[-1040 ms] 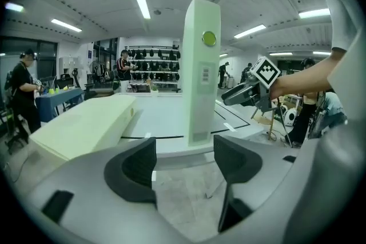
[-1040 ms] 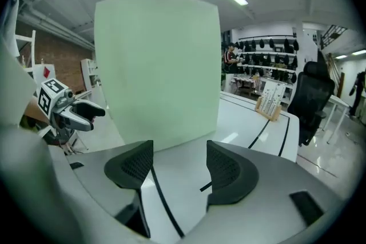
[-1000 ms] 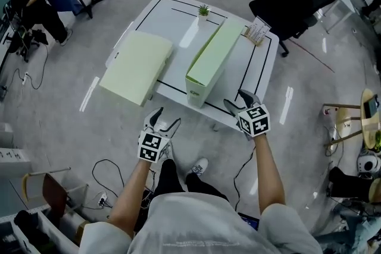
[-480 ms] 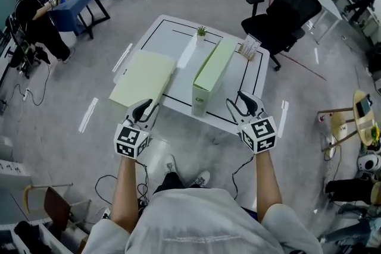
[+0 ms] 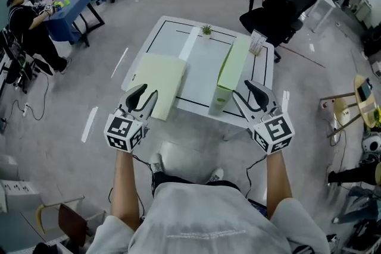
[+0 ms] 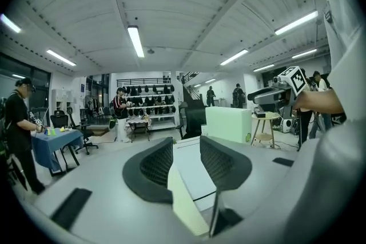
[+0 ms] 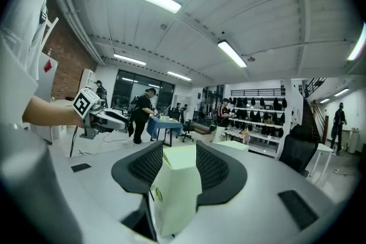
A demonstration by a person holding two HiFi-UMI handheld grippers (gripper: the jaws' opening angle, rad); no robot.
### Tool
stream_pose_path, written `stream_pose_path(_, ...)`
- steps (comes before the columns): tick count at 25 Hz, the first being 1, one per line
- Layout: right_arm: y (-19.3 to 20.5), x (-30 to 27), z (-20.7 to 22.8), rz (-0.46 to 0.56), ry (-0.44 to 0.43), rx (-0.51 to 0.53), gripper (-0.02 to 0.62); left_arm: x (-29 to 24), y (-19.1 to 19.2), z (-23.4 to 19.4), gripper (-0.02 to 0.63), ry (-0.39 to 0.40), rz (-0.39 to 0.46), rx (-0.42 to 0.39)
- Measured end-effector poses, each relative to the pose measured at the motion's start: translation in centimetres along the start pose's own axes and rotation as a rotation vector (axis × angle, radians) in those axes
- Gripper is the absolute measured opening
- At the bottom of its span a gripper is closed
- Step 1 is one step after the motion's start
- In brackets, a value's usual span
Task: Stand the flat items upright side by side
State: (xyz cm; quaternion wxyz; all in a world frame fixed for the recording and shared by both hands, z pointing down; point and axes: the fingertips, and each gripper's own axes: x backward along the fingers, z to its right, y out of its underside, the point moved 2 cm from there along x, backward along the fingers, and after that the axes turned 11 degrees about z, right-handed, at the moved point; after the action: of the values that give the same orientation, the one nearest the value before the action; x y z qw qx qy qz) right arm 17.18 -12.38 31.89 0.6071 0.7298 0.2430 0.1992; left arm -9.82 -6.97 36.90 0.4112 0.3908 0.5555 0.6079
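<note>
short of the near edge of the tabletop [image 5: 199, 62], the left gripper [image 5: 145, 93] is held with its jaws part-spread and nothing pinched, having just been opened a little. the right gripper [image 5: 243, 90] is likewise empty, its jaws part-spread after just being narrowed. just ahead of the left jaws and slightly to their right, the flat folder [image 5: 159, 83] is laid on its broad face, its long axis directed away from the person and its near end hung over the edge. the left hand is judged the nearer. farther right, the upright box [image 5: 233, 65] is already stood on its long edge. both are seen as pale green and plain.
</note>
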Motion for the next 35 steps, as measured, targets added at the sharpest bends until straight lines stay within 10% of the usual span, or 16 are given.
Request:
stream_pose_path(12, -1.9, -12.0, -8.9, -0.018, 0.322, 0.000, 0.213, 0.4, 2.3, -18.3, 0.230, 0.279, -0.021, 0.063)
stream_pose_path(18, 0.1, -17.2, -12.4, -0.084, 0.331, -0.061, 0.247, 0.6, 4.7, -23.7, 0.255, 0.319, -0.080, 0.124)
stream_pose_path(27, 8.6, -20.7, -14.9, -0.210, 0.292, -0.324, 0.327, 0.2, 15.6, -24.0, 0.308, 0.415, -0.377, 0.524)
stream_pose_path(35, 21.4, -20.0, -18.6, -0.432, 0.234, -0.607, 0.359, 2.9, 26.5, -21.7, 0.345, 0.437, -0.630, 0.725)
